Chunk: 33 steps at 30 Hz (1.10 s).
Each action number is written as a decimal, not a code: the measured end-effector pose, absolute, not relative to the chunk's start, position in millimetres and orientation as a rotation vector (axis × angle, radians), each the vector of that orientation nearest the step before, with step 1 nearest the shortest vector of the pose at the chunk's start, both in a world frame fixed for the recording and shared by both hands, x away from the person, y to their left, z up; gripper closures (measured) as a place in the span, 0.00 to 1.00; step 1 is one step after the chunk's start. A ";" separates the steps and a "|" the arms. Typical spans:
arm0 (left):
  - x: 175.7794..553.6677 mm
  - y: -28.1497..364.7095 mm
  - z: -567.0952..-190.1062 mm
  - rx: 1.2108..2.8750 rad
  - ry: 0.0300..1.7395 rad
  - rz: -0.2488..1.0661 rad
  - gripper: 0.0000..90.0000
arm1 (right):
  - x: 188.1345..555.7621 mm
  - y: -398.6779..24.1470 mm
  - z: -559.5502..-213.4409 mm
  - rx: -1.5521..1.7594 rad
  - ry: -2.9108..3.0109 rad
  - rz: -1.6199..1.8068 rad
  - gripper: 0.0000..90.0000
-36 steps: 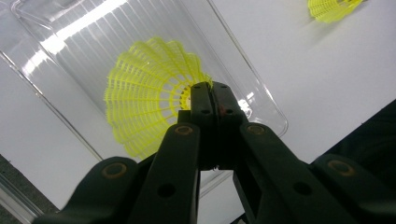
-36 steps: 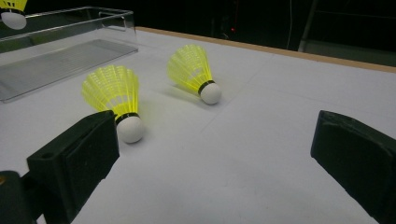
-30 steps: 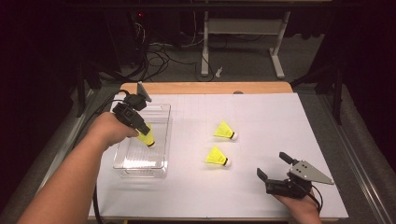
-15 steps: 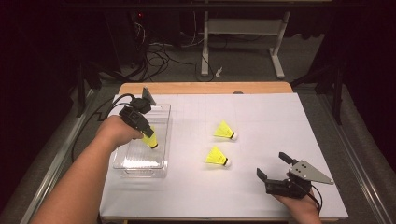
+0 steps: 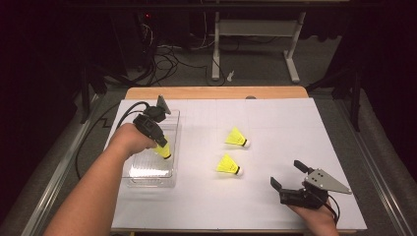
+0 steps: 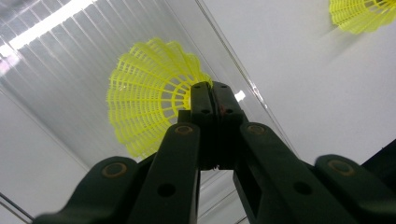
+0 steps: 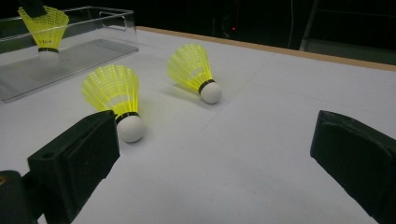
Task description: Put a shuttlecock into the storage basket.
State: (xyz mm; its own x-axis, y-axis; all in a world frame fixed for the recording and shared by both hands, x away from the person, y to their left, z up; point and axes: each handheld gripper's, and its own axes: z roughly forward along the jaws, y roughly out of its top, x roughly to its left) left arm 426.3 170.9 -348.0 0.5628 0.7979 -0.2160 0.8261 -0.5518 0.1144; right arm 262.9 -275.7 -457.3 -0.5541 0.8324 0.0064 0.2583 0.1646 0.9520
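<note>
My left gripper (image 5: 160, 142) is shut on the skirt rim of a yellow shuttlecock (image 5: 163, 150), holding it cork-down inside a clear plastic box (image 5: 147, 178) at the table's left. In the left gripper view the jaws (image 6: 212, 89) pinch the yellow mesh skirt (image 6: 144, 109) over the ribbed box floor. Two more yellow shuttlecocks lie on the white table, one (image 5: 237, 137) farther off and one (image 5: 228, 165) nearer. My right gripper (image 5: 287, 174) rests open at the front right, pointing at them. Between its wide jaws (image 7: 219, 158) sit the near shuttlecock (image 7: 116, 98) and the far one (image 7: 194, 70).
The white sheet covers the table (image 5: 275, 118), with a wooden edge (image 5: 216, 92) at the back. The clear box (image 7: 70, 58) has low walls and the held shuttlecock (image 7: 44, 29) hangs in it. Cables and a stand's legs lie on the floor beyond.
My left hand has sunk and slid slightly right, lowering the held shuttlecock deeper into the clear box. The right gripper and the two loose shuttlecocks have stayed put.
</note>
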 end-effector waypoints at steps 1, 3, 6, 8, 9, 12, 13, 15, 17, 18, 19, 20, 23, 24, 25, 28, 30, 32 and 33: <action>426.9 170.9 -348.3 2.592 1.369 -0.203 1.00 | 262.8 -275.7 -457.2 1.031 1.912 1.399 0.02; 427.8 171.1 -348.5 2.585 1.373 -0.205 1.00 | 262.7 -275.7 -457.2 1.030 1.911 1.400 0.02; 429.3 170.3 -349.6 2.585 1.375 -0.209 1.00 | 262.7 -275.7 -457.2 1.031 1.911 1.401 0.02; 430.1 168.8 -351.5 2.591 1.379 -0.215 1.00 | 262.6 -275.7 -457.1 1.030 1.910 1.402 0.02; 430.5 168.1 -353.0 2.592 1.383 -0.216 1.00 | 262.6 -275.8 -457.1 1.031 1.910 1.402 0.02; 432.3 166.5 -355.9 2.578 1.385 -0.222 1.00 | 262.8 -276.0 -457.2 1.032 1.909 1.400 0.02; 432.8 165.8 -356.7 2.581 1.380 -0.229 1.00 | 262.8 -276.1 -457.2 1.034 1.908 1.400 0.02; 433.6 163.8 -358.5 2.585 1.378 -0.232 1.00 | 262.7 -276.1 -457.3 1.033 1.908 1.400 0.02; 434.1 162.6 -359.0 2.587 1.379 -0.239 1.00 | 262.7 -276.0 -457.3 1.036 1.907 1.401 0.02; 434.0 162.0 -359.0 2.589 1.376 -0.241 1.00 | 262.9 -276.2 -457.4 1.033 1.910 1.398 0.02; 434.0 161.2 -358.7 2.583 1.374 -0.242 1.00 | 263.0 -276.0 -457.6 1.036 1.910 1.398 0.02; 433.8 160.7 -358.3 2.584 1.375 -0.241 1.00 | 263.3 -275.7 -457.8 1.036 1.912 1.397 0.02; 433.7 162.0 -356.0 2.579 1.376 -0.240 1.00 | 262.9 -274.9 -457.6 1.034 1.912 1.397 0.02; 433.8 162.9 -354.6 2.572 1.381 -0.235 1.00 | 262.8 -274.6 -457.6 1.032 1.912 1.397 0.02; 434.0 163.8 -353.7 2.571 1.381 -0.231 1.00 | 262.7 -274.5 -457.6 1.031 1.913 1.397 0.02; 434.7 166.7 -349.0 2.548 1.392 -0.220 1.00 | 262.4 -274.8 -457.5 1.027 1.913 1.398 0.02; 435.2 167.9 -348.4 2.544 1.393 -0.226 1.00 | 262.6 -275.4 -457.7 1.034 1.913 1.398 0.02; 435.7 167.3 -350.2 2.557 1.393 -0.242 1.00 | 262.5 -275.5 -457.5 1.033 1.911 1.399 0.02; 436.0 166.8 -350.8 2.561 1.388 -0.244 1.00 | 262.4 -275.5 -457.4 1.032 1.911 1.399 0.02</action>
